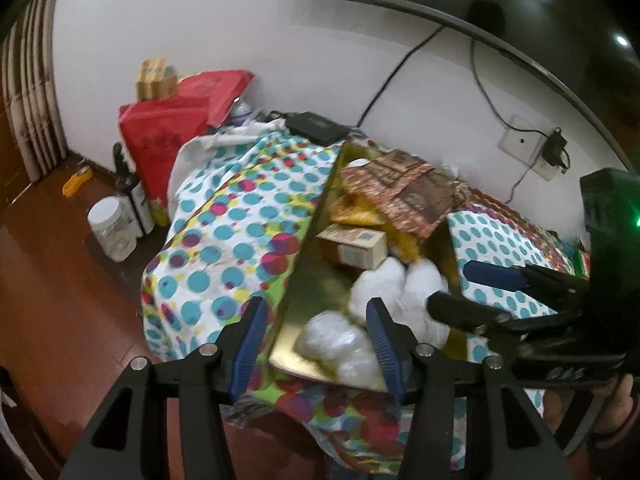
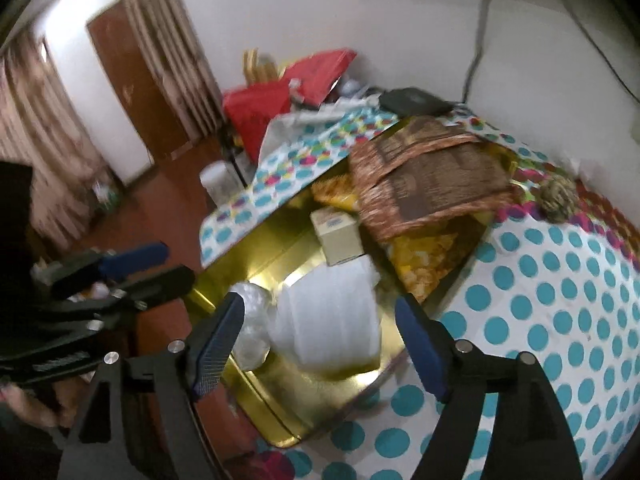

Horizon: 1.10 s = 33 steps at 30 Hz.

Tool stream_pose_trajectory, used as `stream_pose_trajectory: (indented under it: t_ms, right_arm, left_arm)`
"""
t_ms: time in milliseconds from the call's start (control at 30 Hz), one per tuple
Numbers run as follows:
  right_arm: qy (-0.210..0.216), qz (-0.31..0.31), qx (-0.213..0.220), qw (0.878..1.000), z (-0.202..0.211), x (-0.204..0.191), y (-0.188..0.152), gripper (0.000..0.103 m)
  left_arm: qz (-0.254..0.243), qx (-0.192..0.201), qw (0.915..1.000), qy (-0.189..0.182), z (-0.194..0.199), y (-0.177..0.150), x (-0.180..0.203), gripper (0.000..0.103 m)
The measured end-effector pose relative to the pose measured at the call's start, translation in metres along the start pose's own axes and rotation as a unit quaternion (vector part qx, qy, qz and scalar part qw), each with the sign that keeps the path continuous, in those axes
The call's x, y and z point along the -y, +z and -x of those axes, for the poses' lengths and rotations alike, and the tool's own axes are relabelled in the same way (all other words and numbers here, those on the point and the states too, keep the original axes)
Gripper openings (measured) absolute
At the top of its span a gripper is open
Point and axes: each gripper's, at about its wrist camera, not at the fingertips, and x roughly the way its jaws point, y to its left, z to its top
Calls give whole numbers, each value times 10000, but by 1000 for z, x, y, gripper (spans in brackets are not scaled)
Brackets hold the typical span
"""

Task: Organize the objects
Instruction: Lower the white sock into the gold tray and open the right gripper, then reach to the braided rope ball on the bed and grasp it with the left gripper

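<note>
A gold metal tin (image 1: 316, 280) (image 2: 280, 248) lies open on a polka-dot cloth. Inside it are white puffy packets (image 1: 394, 280) (image 2: 332, 316), a clear plastic bag (image 1: 336, 340) (image 2: 250, 320), a small beige box (image 1: 354, 246) (image 2: 336, 232), yellow snack packs (image 1: 356, 208) (image 2: 424, 256) and a brown patterned pouch (image 1: 404, 192) (image 2: 428, 176). My left gripper (image 1: 320, 316) is open and empty over the tin's near left edge; it also shows in the right wrist view (image 2: 168, 264). My right gripper (image 2: 320, 312) is open and empty, its jaws either side of the white packets; it also shows in the left wrist view (image 1: 448, 284).
The polka-dot cloth (image 1: 240, 216) (image 2: 560, 304) covers the table. A black box (image 1: 316, 126) (image 2: 412, 100) sits at the far edge by the wall. Red bags (image 1: 168, 136), a dark bottle (image 1: 128, 188) and a clear jar (image 1: 110, 228) stand on the wooden floor at left. A knotted ball (image 2: 558, 196) lies at right.
</note>
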Motion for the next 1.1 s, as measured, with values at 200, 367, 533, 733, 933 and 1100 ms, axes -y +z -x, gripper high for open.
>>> stream_pose_trajectory:
  t_ms: [200,367,533,733,933,1100]
  right_arm:
    - [-747,-311,724,9941,59,52,-12,79]
    - [-1109,-1017,836,9851,91,118,-32,79]
    - [-1306,-1600,959,9737,115,174,-60,79]
    - [-1498,-1594,1011,9705,129,217,-80,79]
    - [-1228,-1609,879,9753,124,242,-89,79]
    - [-1120,-1670,853,9759,109,251,-80,79]
  left_arm:
    - [-569,69,9979,-303,-6,20,61,53]
    - [-1195,136,9885,-922,-27,36,141,58]
    - [-1492,75,9790,-1389,-74,53,215,58]
    - [-1215,-15,9817,-1464,-155,81,251,58]
    - [-1084,-174,9901,-873,-214,94,263,58]
    - [-1086,-149,9922,-589,-248,95,267,58]
